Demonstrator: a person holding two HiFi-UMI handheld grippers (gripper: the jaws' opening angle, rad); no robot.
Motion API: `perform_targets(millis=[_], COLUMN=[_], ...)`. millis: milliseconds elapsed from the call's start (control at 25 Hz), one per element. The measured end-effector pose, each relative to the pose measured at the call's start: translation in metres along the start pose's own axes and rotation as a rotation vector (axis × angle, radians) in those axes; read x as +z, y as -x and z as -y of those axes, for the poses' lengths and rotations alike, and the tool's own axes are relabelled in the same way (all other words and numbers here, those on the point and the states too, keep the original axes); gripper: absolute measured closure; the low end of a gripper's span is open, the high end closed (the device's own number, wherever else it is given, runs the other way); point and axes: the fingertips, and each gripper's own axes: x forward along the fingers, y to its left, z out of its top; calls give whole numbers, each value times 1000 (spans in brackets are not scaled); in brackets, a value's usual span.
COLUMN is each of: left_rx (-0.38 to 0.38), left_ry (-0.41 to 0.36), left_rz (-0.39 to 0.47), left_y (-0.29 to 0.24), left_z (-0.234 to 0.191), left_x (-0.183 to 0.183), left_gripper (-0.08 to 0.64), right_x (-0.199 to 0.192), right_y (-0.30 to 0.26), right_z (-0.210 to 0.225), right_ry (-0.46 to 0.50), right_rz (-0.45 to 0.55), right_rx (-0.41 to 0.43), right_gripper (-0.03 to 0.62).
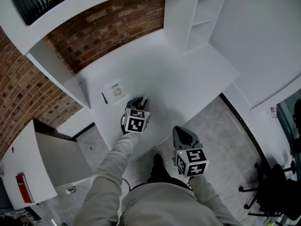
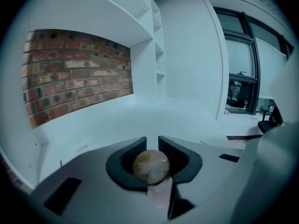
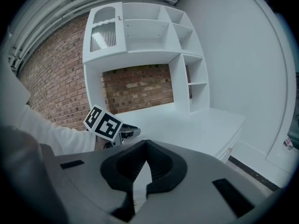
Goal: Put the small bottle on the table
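Note:
My left gripper point(image 1: 138, 103) hovers over the front left part of the white table point(image 1: 188, 79). It is shut on the small bottle point(image 2: 151, 166), whose round brown cap sits between the dark jaws while its pale body runs down out of sight. In the head view the bottle is hidden under the gripper. My right gripper point(image 1: 182, 135) hangs lower, off the table's front edge above the grey floor. Its jaw tips meet and hold nothing point(image 3: 145, 143). The right gripper view also catches the left gripper's marker cube point(image 3: 103, 122).
A small printed card point(image 1: 116, 89) and a dark pen point(image 1: 104, 98) lie on the table just beyond the left gripper. White shelves point(image 1: 197, 18) stand at the table's far end before a brick wall. An open cabinet door point(image 1: 28, 168) is at left, an office chair point(image 1: 273, 187) at right.

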Motion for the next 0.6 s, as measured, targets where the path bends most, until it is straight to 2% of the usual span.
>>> perform_targets(millis=[200,600], left_rx=[-12,-19], left_ry=[-22,-131], left_rz=[-10,-29], left_y=[-14,-35], left_z=[4,9], left_x=[9,14], left_gripper=[469,460], right_x=[0,1], right_y=[-4,-10], right_z=[6,10], right_ry=[-6,-10], right_rz=[-8,-18], right_rx=[-7,-13], right_gripper=[565,565])
